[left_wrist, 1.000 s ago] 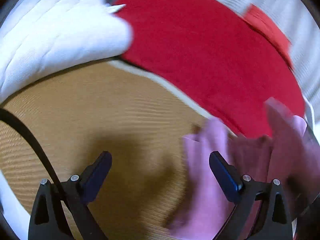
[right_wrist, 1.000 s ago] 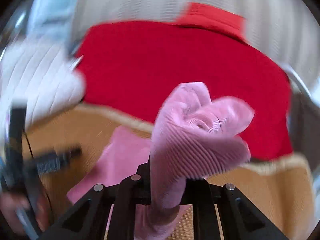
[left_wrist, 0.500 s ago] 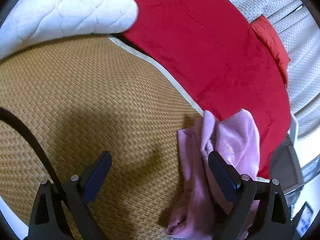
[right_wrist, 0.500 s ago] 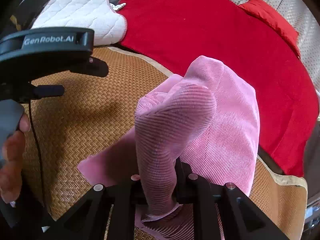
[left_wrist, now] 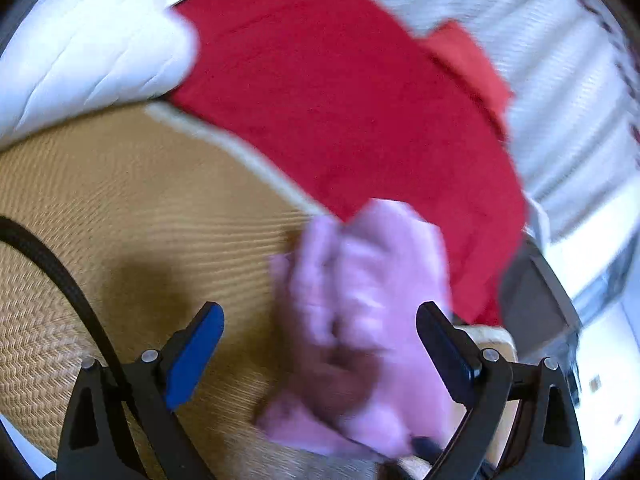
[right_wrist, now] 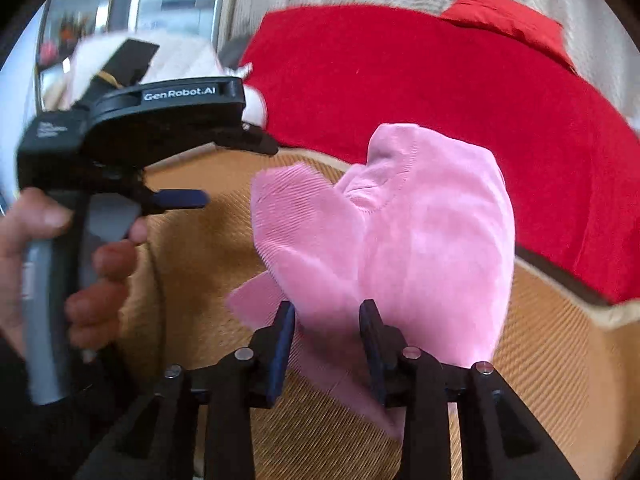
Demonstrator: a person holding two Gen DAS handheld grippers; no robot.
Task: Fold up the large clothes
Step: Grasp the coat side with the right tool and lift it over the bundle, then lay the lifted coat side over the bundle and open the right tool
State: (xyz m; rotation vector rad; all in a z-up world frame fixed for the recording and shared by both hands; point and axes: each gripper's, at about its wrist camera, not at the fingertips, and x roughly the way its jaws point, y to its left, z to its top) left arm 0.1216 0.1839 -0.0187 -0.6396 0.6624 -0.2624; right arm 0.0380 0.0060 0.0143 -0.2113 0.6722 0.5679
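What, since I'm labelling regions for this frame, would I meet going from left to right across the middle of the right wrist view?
left hand → left tool → pink garment → red blanket

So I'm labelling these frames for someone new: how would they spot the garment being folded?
Find the woven straw mat in front of the red blanket. Bunched on it, between the right gripper's jaws, is the pink corduroy garment, the only pink, ribbed fabric there.
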